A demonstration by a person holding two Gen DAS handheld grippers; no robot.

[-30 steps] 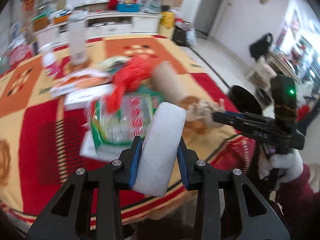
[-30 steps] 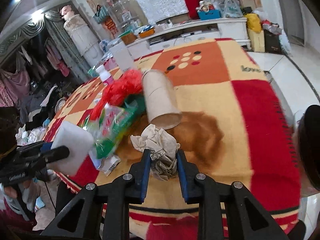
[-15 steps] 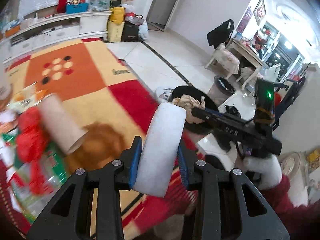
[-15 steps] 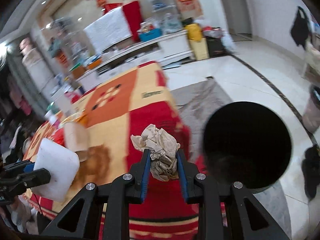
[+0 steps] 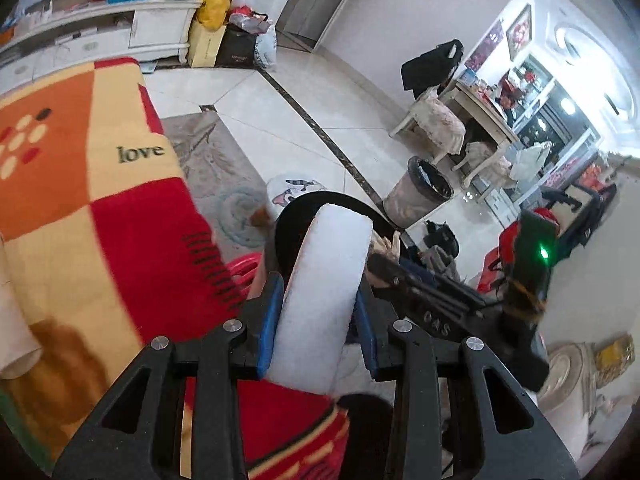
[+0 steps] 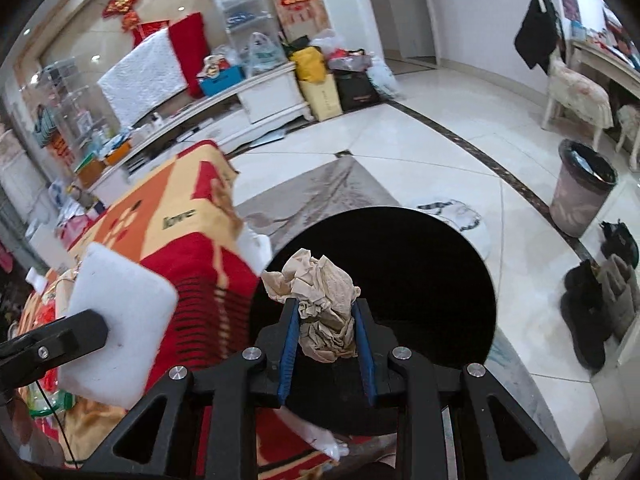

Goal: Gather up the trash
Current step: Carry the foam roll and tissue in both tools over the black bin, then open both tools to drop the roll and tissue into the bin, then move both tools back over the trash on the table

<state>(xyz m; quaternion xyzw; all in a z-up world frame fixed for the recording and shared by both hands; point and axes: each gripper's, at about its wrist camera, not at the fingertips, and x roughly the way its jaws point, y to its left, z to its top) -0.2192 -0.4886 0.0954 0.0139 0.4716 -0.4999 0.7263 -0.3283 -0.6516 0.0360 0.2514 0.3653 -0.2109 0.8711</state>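
Holding both loads near the black bin [image 6: 420, 280] — right gripper [image 6: 326, 320] clenched on crumpled paper [image 6: 320, 300], left gripper [image 5: 316, 312] grasping foam block [image 5: 324, 280]. Foam's beside the rim, so letting go now probably misses.

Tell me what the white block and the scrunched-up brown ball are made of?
The white block looks like soft foam or sponge: matte, finely grainy surface, rounded edges. The scrunched-up brown ball looks like paper, perhaps a napkin or tissue: thin, dull, full of sharp creases and folds. I can't be sure of either from looks alone.
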